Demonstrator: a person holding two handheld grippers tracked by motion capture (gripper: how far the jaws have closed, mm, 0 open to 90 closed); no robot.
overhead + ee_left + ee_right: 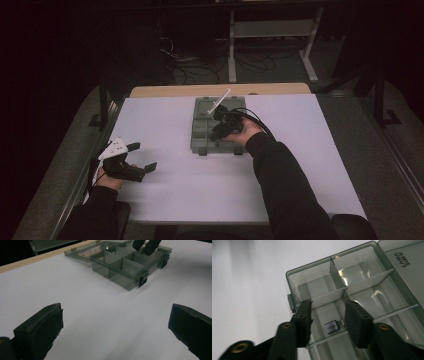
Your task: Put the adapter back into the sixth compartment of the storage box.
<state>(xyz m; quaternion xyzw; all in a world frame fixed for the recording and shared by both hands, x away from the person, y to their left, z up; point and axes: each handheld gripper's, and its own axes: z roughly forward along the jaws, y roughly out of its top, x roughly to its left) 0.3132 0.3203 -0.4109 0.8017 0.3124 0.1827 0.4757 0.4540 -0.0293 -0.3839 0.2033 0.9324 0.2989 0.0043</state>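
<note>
A smoky clear compartment box (199,145) lies open in the middle of the white table, its lid (207,106) folded back on the far side. My right gripper (216,134) hangs over the box, jaws pointing down into it. In the right gripper view it (327,307) is open, and a small silver adapter (332,327) lies on the floor of the compartment below, between the two jaws and untouched. The box's dividers (362,281) and lid (407,270) show beyond. My left gripper (143,156) rests near the table's left front, wide open (115,312), holding nothing.
The left gripper view shows the box (125,267) farther off with the right gripper's jaws (146,245) dipping into it. A wooden table edge (220,90) runs behind the white sheet. Desk legs and cables (235,60) stand on the dark floor beyond.
</note>
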